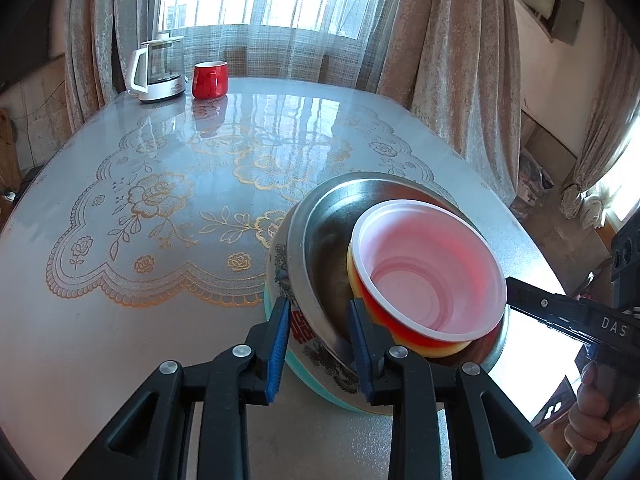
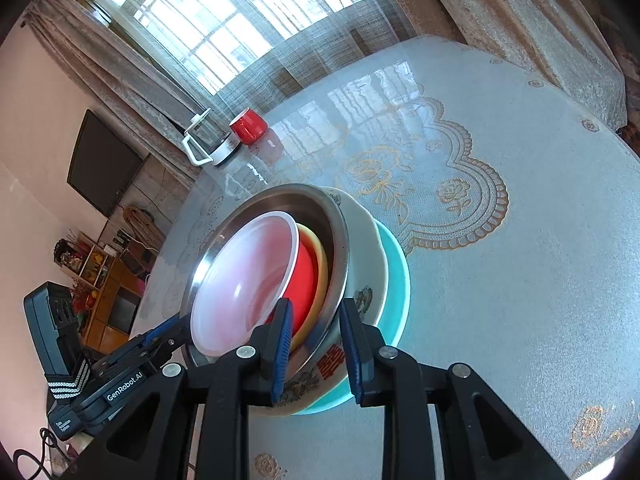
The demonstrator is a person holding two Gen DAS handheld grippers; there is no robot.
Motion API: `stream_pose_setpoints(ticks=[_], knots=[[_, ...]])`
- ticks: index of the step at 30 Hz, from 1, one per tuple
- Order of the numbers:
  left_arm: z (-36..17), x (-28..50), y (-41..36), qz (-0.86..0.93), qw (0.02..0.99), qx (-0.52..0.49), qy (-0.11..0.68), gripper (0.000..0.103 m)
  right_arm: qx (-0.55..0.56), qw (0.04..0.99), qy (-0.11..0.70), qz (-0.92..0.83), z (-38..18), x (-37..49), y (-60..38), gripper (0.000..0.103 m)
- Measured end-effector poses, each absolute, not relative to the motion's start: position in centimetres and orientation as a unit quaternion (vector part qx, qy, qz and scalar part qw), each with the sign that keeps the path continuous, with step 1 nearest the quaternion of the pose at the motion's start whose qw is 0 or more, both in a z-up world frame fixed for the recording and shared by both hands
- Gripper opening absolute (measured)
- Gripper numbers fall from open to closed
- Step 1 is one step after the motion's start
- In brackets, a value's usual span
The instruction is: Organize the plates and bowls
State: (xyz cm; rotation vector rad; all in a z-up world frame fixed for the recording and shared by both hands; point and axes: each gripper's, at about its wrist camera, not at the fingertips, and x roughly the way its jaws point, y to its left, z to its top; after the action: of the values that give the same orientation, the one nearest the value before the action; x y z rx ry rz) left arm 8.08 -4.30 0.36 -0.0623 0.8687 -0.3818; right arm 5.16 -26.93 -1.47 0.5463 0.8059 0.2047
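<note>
Five nested dishes, lower right of left wrist view: teal plate (image 1: 298,364) lowest, white floral ceramic bowl (image 1: 280,272), stainless steel bowl (image 1: 324,232), yellow bowl (image 1: 404,338), red plastic bowl with white interior (image 1: 432,264) on top. Stack on glass-topped table with gold floral cloth (image 1: 160,200).

Left gripper (image 1: 320,336): jaws apart, straddling the near rims of the steel and floral bowls.

Right gripper (image 2: 316,344): jaws apart, straddling the same rims from the opposite side.

Upper left: glass kettle (image 1: 158,68), red mug (image 1: 210,79).
</note>
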Motion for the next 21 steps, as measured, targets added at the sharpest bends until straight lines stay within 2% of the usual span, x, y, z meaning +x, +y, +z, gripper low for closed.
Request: stream_pose_setpoints(ticks=[21], knots=[[1.1, 6.6, -3.3, -0.177, 0.898, -0.034, 0.402, 0.032, 0.240, 0.885, 0.390, 0.084, -1.6, 4.3, -25.9, 0.030]])
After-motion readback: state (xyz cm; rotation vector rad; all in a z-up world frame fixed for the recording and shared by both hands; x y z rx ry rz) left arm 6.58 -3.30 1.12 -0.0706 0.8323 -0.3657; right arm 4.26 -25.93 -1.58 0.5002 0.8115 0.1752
